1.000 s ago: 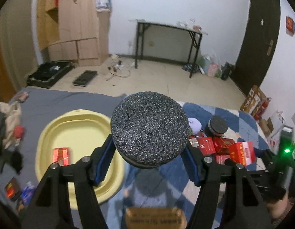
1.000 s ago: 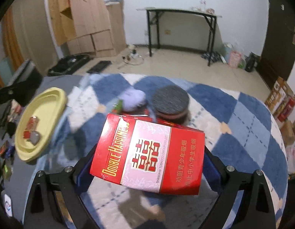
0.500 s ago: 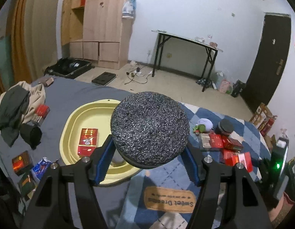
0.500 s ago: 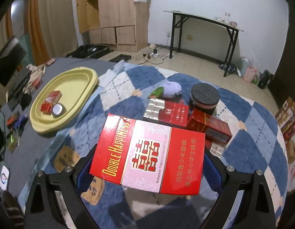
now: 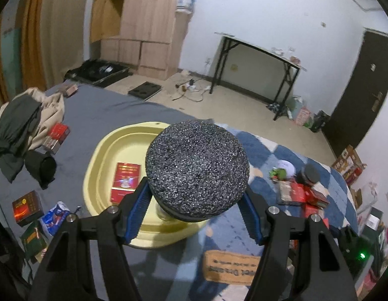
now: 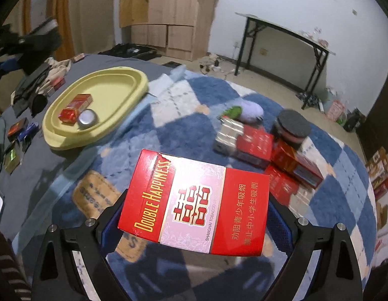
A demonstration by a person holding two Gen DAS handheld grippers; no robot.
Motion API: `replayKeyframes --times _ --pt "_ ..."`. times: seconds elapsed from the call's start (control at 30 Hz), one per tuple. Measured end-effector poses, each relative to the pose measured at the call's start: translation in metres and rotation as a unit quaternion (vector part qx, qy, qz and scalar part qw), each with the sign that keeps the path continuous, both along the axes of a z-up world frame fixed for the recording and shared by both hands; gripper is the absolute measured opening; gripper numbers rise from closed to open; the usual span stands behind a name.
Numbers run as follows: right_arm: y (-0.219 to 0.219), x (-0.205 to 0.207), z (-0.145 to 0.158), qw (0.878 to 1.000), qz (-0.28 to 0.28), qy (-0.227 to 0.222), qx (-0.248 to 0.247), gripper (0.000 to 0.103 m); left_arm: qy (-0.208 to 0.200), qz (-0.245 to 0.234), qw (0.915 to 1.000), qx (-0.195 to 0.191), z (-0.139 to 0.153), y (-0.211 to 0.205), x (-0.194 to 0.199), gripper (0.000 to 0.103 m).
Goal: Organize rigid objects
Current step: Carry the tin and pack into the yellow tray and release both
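the left gripper (image 5: 197, 202) has its blue-padded fingers (image 5: 136, 208) closed against the sides of a round tin with a black glittery lid (image 5: 197, 173), holding it lifted above the near right edge of the yellow tray (image 5: 103, 148); the tin hides part of the tray's floor in the left wrist view. the right gripper (image 6: 194, 219) has its fingers closed on the two short ends of a red double happiness cigarette box (image 6: 194, 202), held face up and a little tilted above the blue and white checked rug (image 6: 184, 130), well apart from the tray. the tray is a shallow oval dish lying on the grey sheet (image 5: 98, 115) at the rug's left edge. inside it the right wrist view shows a red cigarette pack (image 6: 76, 107) lying flat and, just beside it toward the near rim, a small round silver tin (image 6: 87, 118); whether the two touch cannot be told. on the rug to the right lies a loose cluster outside any container: a second black-lidded round tin (image 6: 291, 128), a silver and red pack (image 6: 244, 140), more red boxes (image 6: 296, 164) piled against each other, and a pale purple soft toy (image 6: 249, 110) behind them. left of the tray, on the sheet, are crumpled clothes (image 5: 26, 123) and a few small scattered packs (image 5: 26, 208).
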State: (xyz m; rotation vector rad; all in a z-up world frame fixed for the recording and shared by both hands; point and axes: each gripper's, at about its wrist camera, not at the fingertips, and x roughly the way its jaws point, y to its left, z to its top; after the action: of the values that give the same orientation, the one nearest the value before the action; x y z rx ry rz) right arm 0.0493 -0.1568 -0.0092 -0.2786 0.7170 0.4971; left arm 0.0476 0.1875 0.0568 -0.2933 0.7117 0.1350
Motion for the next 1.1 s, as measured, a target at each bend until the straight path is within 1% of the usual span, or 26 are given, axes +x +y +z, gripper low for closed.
replayKeyframes --times 0.07,0.1,0.17,0.2,0.27,0.33,0.4,0.43,0.5,0.57,0.6,0.67,0.77,0.83,0.9,0.93,1.0,1.03,1.1 --pt "0.018 -0.001 0.008 1.0 0.017 -0.006 0.012 0.096 0.013 0.014 0.9997 -0.018 -0.007 0.025 0.01 0.068" --pt "0.028 0.0 0.012 0.999 0.027 -0.007 0.016 0.096 0.017 0.02 0.9994 -0.021 -0.01 0.035 0.014 0.068" --pt "0.056 0.002 0.016 0.998 0.053 -0.009 0.022 0.096 0.034 0.026 0.9985 -0.034 -0.021 0.063 0.023 0.068" --pt "0.068 0.004 0.018 0.998 0.064 -0.007 0.025 0.096 0.038 0.032 0.9981 -0.036 -0.025 0.072 0.024 0.068" --pt "0.099 0.01 0.02 0.995 0.092 -0.001 0.029 0.096 0.051 0.058 0.9964 -0.035 -0.035 0.095 0.027 0.068" --pt "0.128 0.013 0.021 0.993 0.119 -0.007 0.023 0.096 0.068 0.063 0.9947 -0.044 -0.049 0.11 0.036 0.068" --pt "0.158 0.023 0.016 0.989 0.144 0.002 0.013 0.096 0.078 0.058 0.994 -0.049 -0.06 0.116 0.048 0.068" --pt "0.174 0.035 0.011 0.988 0.151 0.025 0.012 0.096 0.085 0.052 0.9938 -0.048 -0.066 0.117 0.056 0.068" --pt "0.192 0.057 0.003 0.988 0.145 0.049 0.005 0.096 0.097 0.044 0.9937 -0.037 -0.079 0.115 0.072 0.068" --pt "0.206 0.076 0.0 0.989 0.138 0.046 -0.007 0.096 0.108 0.038 0.9927 -0.037 -0.095 0.115 0.086 0.068" --pt "0.213 0.083 -0.001 0.989 0.142 0.045 -0.013 0.096 0.118 0.04 0.9915 -0.036 -0.103 0.116 0.092 0.068" --pt "0.231 0.095 -0.006 0.986 0.157 0.039 -0.041 0.096 0.12 0.045 0.9909 -0.041 -0.113 0.12 0.099 0.068" --pt "0.252 0.109 -0.015 0.982 0.168 0.036 -0.073 0.096 0.122 0.041 0.9894 -0.067 -0.123 0.126 0.103 0.068" --pt "0.262 0.114 -0.02 0.981 0.172 0.042 -0.076 0.096 0.131 0.041 0.9887 -0.06 -0.127 0.127 0.105 0.068" --pt "0.271 0.121 -0.029 0.981 0.171 0.053 -0.08 0.096 0.129 0.035 0.9892 -0.06 -0.13 0.128 0.103 0.068" --pt "0.275 0.122 -0.031 0.981 0.169 0.053 -0.083 0.096 0.124 0.036 0.9895 -0.065 -0.131 0.13 0.101 0.068" --pt "0.289 0.127 -0.035 0.981 0.166 0.055 -0.083 0.096 0.12 0.047 0.9877 -0.088 -0.132 0.135 0.096 0.069" --pt "0.293 0.128 -0.036 0.981 0.167 0.06 -0.081 0.097 0.122 0.053 0.986 -0.101 -0.133 0.138 0.094 0.071" --pt "0.293 0.127 -0.036 0.98 0.17 0.067 -0.077 0.097 0.118 0.062 0.9845 -0.114 -0.129 0.14 0.088 0.077"
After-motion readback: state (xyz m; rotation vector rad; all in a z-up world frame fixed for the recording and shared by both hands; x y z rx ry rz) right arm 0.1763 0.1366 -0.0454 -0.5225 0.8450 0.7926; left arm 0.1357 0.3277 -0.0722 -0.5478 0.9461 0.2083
